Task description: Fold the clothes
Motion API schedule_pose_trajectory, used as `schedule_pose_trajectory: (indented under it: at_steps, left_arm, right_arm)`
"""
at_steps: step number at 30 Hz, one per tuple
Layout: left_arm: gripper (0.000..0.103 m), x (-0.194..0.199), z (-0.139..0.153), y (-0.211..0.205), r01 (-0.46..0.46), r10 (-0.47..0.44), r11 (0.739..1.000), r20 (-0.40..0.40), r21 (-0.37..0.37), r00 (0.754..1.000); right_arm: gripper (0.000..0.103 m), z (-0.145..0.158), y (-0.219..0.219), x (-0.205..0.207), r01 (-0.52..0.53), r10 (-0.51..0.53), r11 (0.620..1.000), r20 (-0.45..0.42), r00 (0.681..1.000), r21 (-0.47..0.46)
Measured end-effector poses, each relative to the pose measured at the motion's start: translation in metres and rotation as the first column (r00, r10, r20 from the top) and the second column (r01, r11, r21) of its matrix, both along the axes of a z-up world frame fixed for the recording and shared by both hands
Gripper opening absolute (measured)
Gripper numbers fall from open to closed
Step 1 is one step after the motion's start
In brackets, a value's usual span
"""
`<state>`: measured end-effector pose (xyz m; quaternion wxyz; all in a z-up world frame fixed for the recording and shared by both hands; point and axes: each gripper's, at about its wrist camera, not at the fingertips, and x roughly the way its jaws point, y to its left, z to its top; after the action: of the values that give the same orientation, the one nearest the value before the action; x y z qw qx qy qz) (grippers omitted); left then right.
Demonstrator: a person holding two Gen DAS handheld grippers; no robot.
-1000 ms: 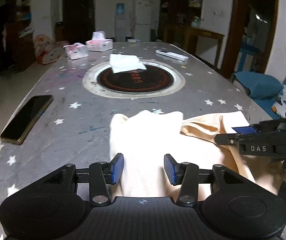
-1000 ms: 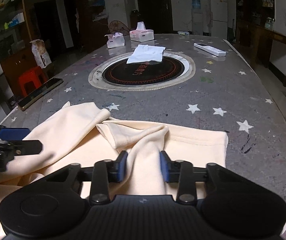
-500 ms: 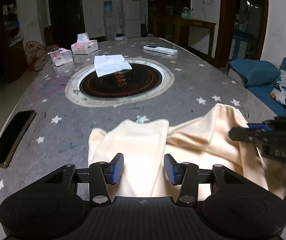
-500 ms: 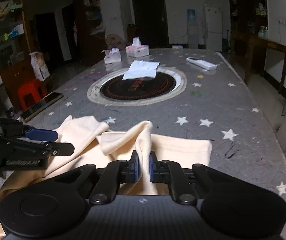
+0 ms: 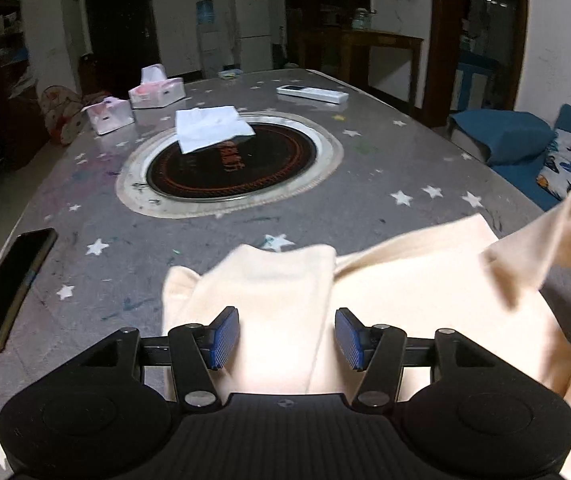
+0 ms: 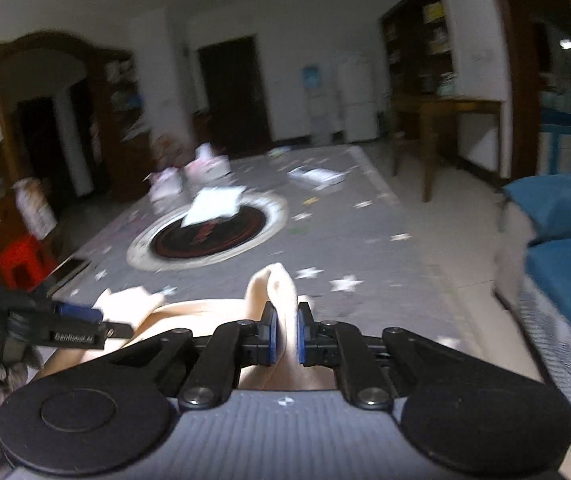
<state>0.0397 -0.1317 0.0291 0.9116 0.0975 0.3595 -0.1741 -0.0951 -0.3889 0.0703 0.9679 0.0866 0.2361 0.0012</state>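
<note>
Cloth (image 5: 425, 292) of cream colour lies crumpled on the near part of the table (image 5: 365, 184), in the lower centre and right of the left view. One part of it is raised off the table at the right edge of that view. The right gripper (image 6: 284, 334) has its jaws pressed together on a bunched fold of the cloth, low in the centre of its own view, and holds it above the table; this view is blurred. The left gripper (image 5: 287, 338) has its jaws spread wide, one on each side of a flat layer of cloth at the bottom centre, and it pinches nothing. The cloth is not yet a neat folded shape: its edges are uneven and layers overlap. I judge that the step in hand is to lift one part, either to spread the cloth out or to bring it over for a fold; the pictures do not settle which. The next move probably needs the left gripper to take or hold down the near layer, so the cloth does not slide while the right one pulls. A phone (image 5: 9, 288) lies at the left edge, well apart.
</note>
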Motion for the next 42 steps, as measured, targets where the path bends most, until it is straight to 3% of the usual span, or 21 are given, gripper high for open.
schedule_pose_trajectory:
  at_steps: [4,9,10,13,15,17,25,29,35,38,42]
  left_arm:
    - [0.057,0.003,-0.005,-0.006,0.011,-0.011,1.000,-0.007,0.017,1.000]
    - [0.056,0.008,-0.010,-0.008,0.008,-0.008,1.000,-0.001,0.029,1.000]
    - [0.056,0.009,-0.011,-0.008,0.008,-0.008,1.000,0.001,0.029,1.000]
    - [0.038,0.011,-0.012,-0.007,0.006,-0.006,1.000,0.010,0.029,1.000]
    - [0.015,0.010,-0.012,-0.005,0.005,-0.006,1.000,0.026,0.027,1.000]
    - [0.006,0.009,-0.008,0.001,-0.010,0.010,1.000,0.029,-0.004,1.000]
    - [0.003,-0.017,0.031,0.055,-0.126,0.147,0.978,0.121,-0.164,0.982]
    - [0.002,-0.041,0.049,0.096,-0.214,0.254,0.947,0.154,-0.239,0.955]
    - [0.002,-0.086,0.068,0.155,-0.340,0.408,0.889,0.193,-0.307,0.892]
    - [0.002,-0.110,0.072,0.181,-0.397,0.475,0.857,0.205,-0.328,0.856]
    - [0.002,-0.136,0.068,0.208,-0.467,0.543,0.821,0.196,-0.330,0.816]
  right_arm:
    - [0.009,-0.002,-0.018,-0.039,0.112,-0.112,0.994,0.025,0.993,0.010]
    - [0.020,-0.017,-0.035,-0.064,0.178,-0.177,0.984,-0.056,0.983,0.010]
    - [0.026,-0.018,-0.037,-0.066,0.186,-0.185,0.982,-0.066,0.980,0.009]
    - [0.032,-0.021,-0.044,-0.074,0.200,-0.198,0.980,-0.084,0.977,0.015]
    - [0.035,-0.021,-0.042,-0.075,0.186,-0.185,0.983,-0.080,0.980,0.010]
    - [0.039,-0.021,-0.038,-0.075,0.160,-0.159,0.987,-0.076,0.984,0.010]
    - [0.049,-0.022,-0.002,-0.062,-0.011,0.010,1.000,-0.069,0.998,-0.024]
    - [0.050,-0.025,0.012,-0.056,-0.073,0.071,0.997,-0.080,0.994,-0.021]
    - [0.051,-0.020,0.038,-0.055,-0.216,0.213,0.976,-0.090,0.973,-0.026]
    - [0.051,-0.016,0.056,-0.055,-0.329,0.326,0.944,-0.098,0.940,-0.018]
    - [0.050,-0.017,0.088,-0.056,-0.500,0.494,0.866,-0.134,0.859,-0.010]
